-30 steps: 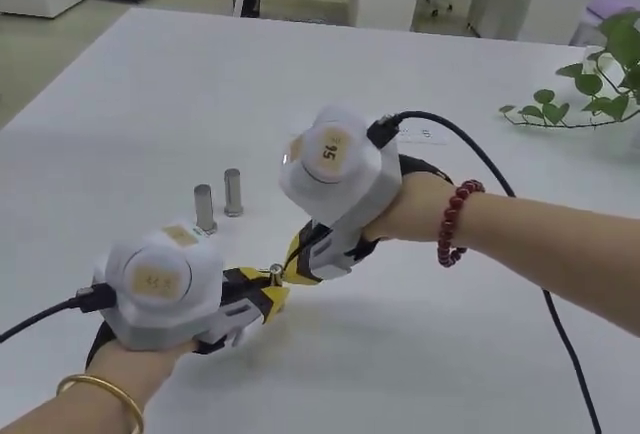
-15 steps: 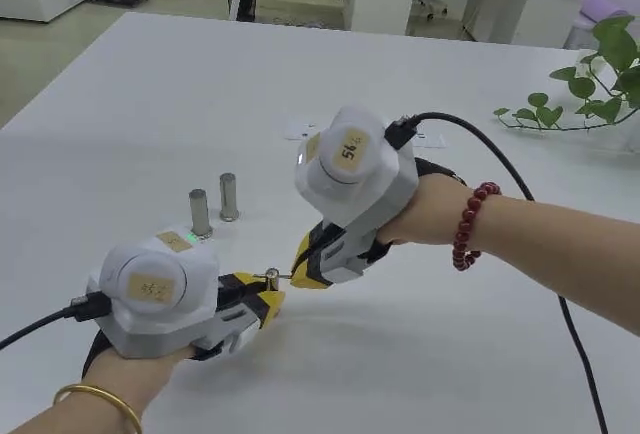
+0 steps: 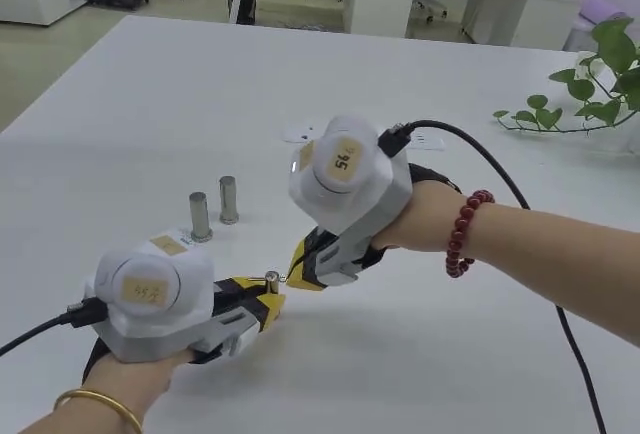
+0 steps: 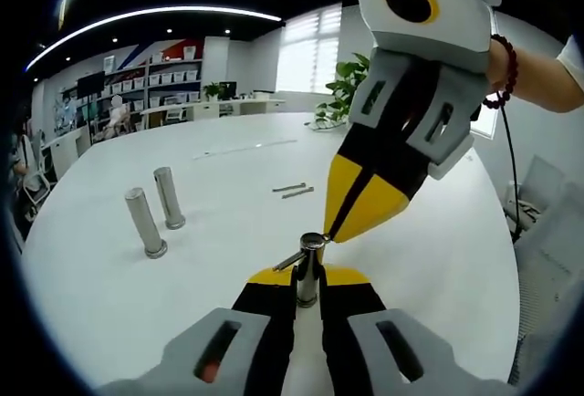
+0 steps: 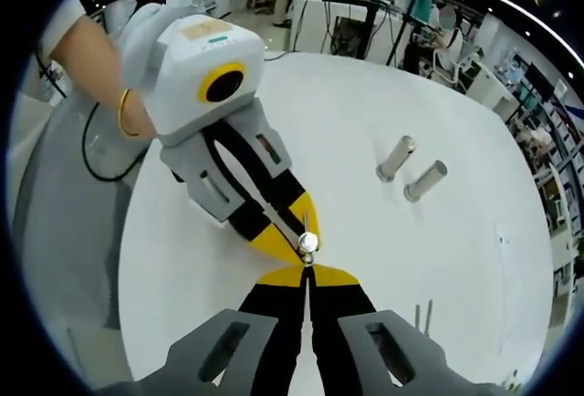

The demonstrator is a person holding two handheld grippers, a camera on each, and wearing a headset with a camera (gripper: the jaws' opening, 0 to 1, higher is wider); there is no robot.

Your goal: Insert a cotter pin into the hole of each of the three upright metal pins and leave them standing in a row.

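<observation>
– White table in the head view, wasn't it? Any writing?
– Yes. A tan sticker on each gripper's housing bore digits, too blurred to read with certainty. The left gripper, at seven o'clock, was clamped on a metal pin. The right gripper met it from one o'clock.
– Room to move?
– Plenty: bare tabletop ran to the far edge at twelve. The two upright pins stood side by side, not touching, at ten o'clock of the grippers. A plant sat at two, and a black cable trailed off the right gripper.
– And the left gripper view?
– Its jaws pinched the metal pin's lower shaft. A cotter pin poked out of the pin's head toward eight. The right gripper's yellow tips reached the head from one o'clock. Two spare cotter pins lay at twelve, well clear.
– The right gripper view?
– Jaws closed together on the cotter pin's end, just beneath the pin head. The table's near edge curved past at eight o'clock, beside the person's arm.
</observation>
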